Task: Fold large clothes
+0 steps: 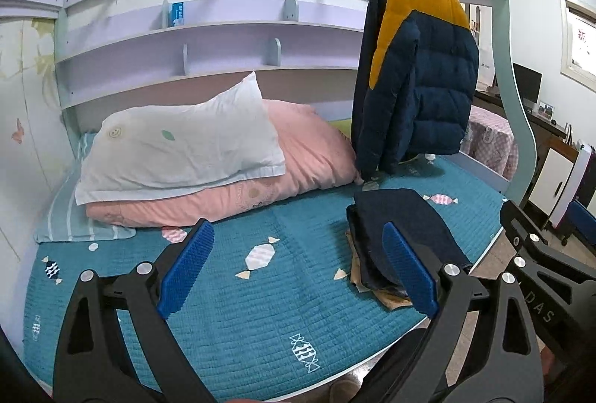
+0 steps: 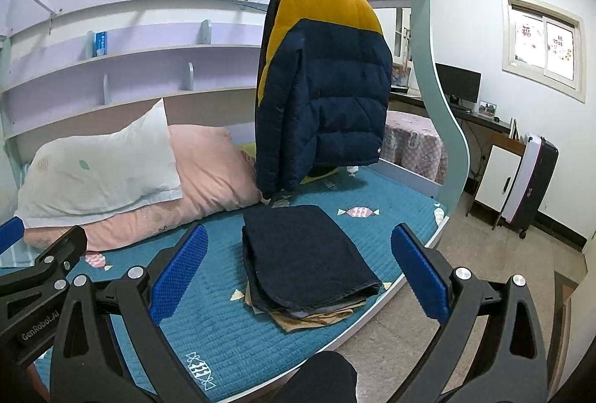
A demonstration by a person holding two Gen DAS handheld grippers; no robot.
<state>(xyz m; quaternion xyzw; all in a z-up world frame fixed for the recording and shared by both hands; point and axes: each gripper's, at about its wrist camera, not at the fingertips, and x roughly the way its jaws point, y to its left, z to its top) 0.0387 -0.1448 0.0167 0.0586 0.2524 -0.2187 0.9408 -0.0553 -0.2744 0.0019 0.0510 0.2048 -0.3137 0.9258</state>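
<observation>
A navy and mustard puffer jacket [image 1: 421, 75] hangs from a rail over the bed; it also shows in the right wrist view [image 2: 327, 93]. A stack of folded clothes, dark navy on top [image 2: 305, 257] and tan below, lies on the teal quilt near the bed's front edge; it also shows in the left wrist view [image 1: 398, 235]. My left gripper [image 1: 298, 268] is open and empty above the quilt, left of the stack. My right gripper [image 2: 300, 276] is open and empty, with the stack seen between its blue pads.
A white pillow [image 1: 178, 145] lies on a pink duvet [image 1: 298, 157] at the head of the bed. The teal quilt [image 1: 223, 291] covers the mattress. Lilac shelves [image 1: 208, 41] line the wall. A mint bed post [image 2: 436, 93], a desk and a suitcase [image 2: 532, 186] stand right.
</observation>
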